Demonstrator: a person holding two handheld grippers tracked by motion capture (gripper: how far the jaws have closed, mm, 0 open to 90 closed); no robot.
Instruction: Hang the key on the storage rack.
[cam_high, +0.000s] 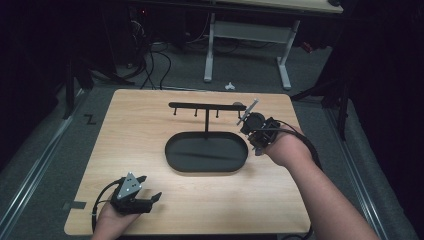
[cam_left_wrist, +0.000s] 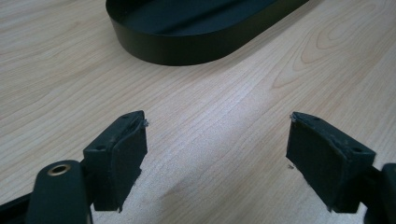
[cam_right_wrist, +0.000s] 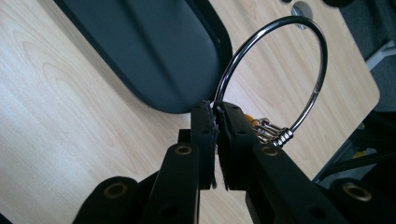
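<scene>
My right gripper (cam_right_wrist: 215, 108) pinches a shiny round metal ring (cam_right_wrist: 299, 70)
My left gripper (cam_left_wrist: 217, 140) gapes wide above the pale wooden table (cam_left_wrist: 224, 107), near the black oval tray (cam_left_wrist: 187, 46)

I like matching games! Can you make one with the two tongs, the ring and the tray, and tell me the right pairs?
Things:
1. left tongs
2. right tongs
3. ring
4. tray

States:
A. black oval at the middle of the table
B. wide open above bare wood
C. shiny silver, pinched at its rim
D. shut tight, beside the tray's right end

Pairs: 1-B, 2-D, 3-C, 4-A
</scene>
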